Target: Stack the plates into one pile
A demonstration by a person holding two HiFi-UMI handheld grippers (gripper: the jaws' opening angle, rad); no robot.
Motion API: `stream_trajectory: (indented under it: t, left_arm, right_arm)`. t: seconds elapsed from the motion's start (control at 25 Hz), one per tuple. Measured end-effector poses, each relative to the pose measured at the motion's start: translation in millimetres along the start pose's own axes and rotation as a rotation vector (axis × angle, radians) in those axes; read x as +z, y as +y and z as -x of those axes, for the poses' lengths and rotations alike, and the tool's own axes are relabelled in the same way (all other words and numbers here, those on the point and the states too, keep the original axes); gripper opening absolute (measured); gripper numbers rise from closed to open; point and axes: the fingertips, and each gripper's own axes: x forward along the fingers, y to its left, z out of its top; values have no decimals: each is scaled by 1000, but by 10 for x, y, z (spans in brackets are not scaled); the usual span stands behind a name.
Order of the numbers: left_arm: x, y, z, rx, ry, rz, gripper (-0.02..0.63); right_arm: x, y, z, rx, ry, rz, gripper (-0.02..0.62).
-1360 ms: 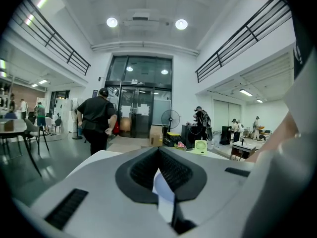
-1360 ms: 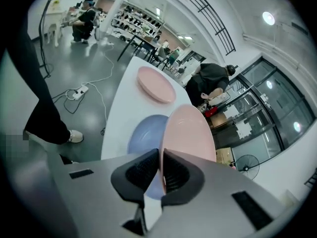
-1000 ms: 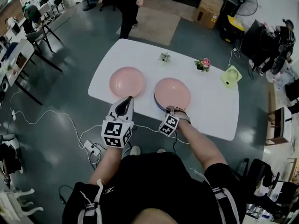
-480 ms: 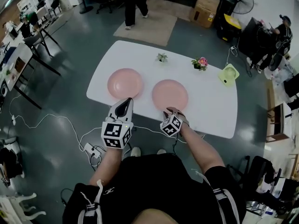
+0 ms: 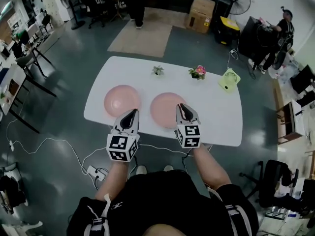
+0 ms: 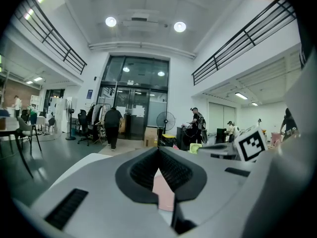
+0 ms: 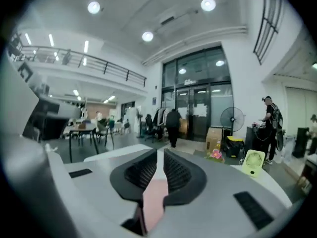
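Two pink plates lie side by side on the white table [image 5: 222,118]: the left plate [image 5: 122,101] and the right plate [image 5: 166,109]. My left gripper [image 5: 132,113] hovers at the left plate's near right edge, its jaws meeting at the tips and empty. My right gripper [image 5: 183,106] is held up over the right plate's near right edge. Its jaws have just been closing and a narrow slit is left, with nothing in it. In the left gripper view [image 6: 158,150] and the right gripper view [image 7: 161,151], a pink plate [image 6: 164,193] [image 7: 151,203] shows far below through the jaws.
A small green plant [image 5: 157,70], a pot of pink flowers [image 5: 198,72] and a green desk fan [image 5: 227,80] stand along the table's far side. Cables and a power strip [image 5: 93,171] lie on the floor at my left. People stand farther back in the hall.
My right gripper has left the near edge of the right plate, risen well above the table and rolled upright. The plate lies flat now. My left gripper has edged slightly forward.
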Motion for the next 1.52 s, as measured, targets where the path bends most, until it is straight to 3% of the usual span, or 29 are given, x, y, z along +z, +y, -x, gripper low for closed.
stream_trajectory:
  t: [0.12, 0.24, 0.6, 1.0, 1.28, 1.52]
  left_arm:
    - [94, -134, -66, -29, -7, -11, 12]
    - [214, -275, -127, -55, -25, -27, 12]
    - [265, -763, -450, -96, -6, -68, 12]
    - [207, -1305, -947, -97, 8, -53, 12]
    - [319, -821, -1086, -123, -2, -84, 12]
    - [416, 419, -881, -198, -22, -106, 12]
  right_arm:
    - [618, -212, 296, -96, -187, -19, 17]
    - [973, -325, 542, -138, -287, -17, 15]
    - [822, -893, 739, -175, -264, -103, 15]
    - [627, -1408, 624, -117, -224, -115, 15]
    - [732, -1060, 235, -123, -224, -103, 15]
    - [935, -11, -470, -189, -224, -89, 15]
